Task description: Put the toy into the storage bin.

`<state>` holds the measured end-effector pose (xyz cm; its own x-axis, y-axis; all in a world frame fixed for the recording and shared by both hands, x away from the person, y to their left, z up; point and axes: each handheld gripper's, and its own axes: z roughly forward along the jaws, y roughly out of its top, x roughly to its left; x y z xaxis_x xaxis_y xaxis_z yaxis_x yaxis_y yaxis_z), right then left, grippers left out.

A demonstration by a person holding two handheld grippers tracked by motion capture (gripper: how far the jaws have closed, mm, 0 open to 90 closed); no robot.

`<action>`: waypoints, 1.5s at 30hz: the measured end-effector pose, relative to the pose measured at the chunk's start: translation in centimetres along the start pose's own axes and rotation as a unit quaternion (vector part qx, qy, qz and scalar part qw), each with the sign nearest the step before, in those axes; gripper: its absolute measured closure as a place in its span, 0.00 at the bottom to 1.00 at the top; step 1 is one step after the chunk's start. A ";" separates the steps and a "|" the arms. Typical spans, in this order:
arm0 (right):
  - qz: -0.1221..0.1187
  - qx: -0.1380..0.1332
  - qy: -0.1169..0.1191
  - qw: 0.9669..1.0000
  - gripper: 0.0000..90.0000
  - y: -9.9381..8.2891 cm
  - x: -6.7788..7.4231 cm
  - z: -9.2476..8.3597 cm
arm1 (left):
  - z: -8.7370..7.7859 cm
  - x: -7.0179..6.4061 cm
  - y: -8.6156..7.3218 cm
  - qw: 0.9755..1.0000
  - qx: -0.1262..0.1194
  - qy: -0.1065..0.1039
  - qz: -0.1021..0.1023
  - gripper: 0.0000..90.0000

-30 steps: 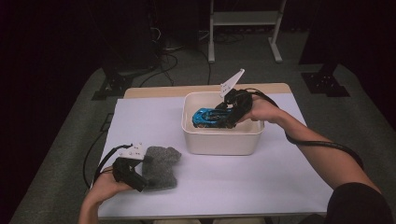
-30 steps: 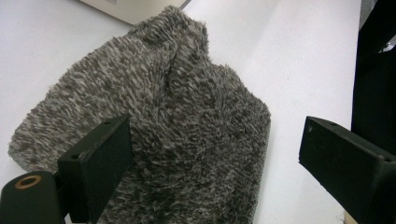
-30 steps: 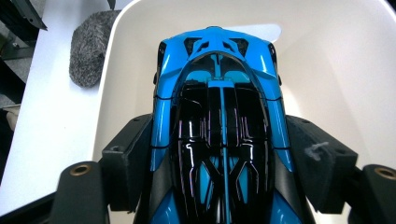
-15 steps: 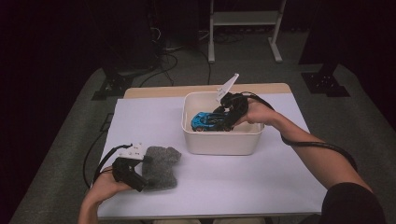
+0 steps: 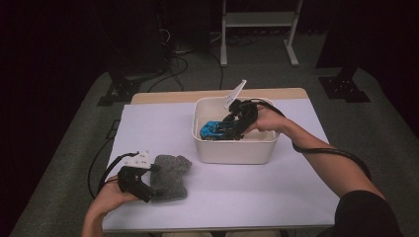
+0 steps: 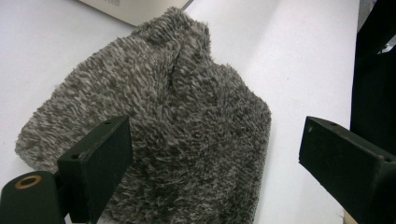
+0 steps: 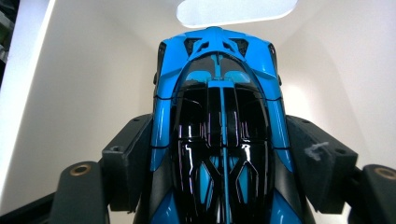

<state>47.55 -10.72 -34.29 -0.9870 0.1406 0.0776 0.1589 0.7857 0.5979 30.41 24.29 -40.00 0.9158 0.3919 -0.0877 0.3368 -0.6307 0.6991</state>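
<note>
The right gripper (image 5: 236, 129) reaches into the white tub (image 5: 236, 150) near the far side of the table (image 5: 257, 197), its jaws clamped on the sides of a blue and black toy car (image 7: 217, 140). The car sits inside the tub, nose pointing toward the tub's far wall, held down among the pale walls. Over at the near left corner, the left gripper (image 5: 143, 185) rests at the edge of a fuzzy grey cloth (image 6: 159, 126) lying flat on the table, jaws spread wide apart, gripping nothing.
</note>
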 end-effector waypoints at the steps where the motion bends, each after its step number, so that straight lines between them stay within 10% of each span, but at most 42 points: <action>1: 0.002 -0.002 0.003 1.000 0.30 0.0 0.0 0.1 | 0.0 0.0 0.0 1.000 0.000 0.000 0.000 0.10; 45: 0.010 0.054 0.022 0.998 0.30 0.4 -0.7 3.6 | -0.4 -0.1 -0.1 1.000 -0.002 -0.001 0.004 0.10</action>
<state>48.34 -8.38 -36.98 -0.9832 0.1320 0.1261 0.1782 0.8438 0.5063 30.18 24.54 -39.77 0.9193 0.3846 -0.0834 0.3278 -0.6309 0.7032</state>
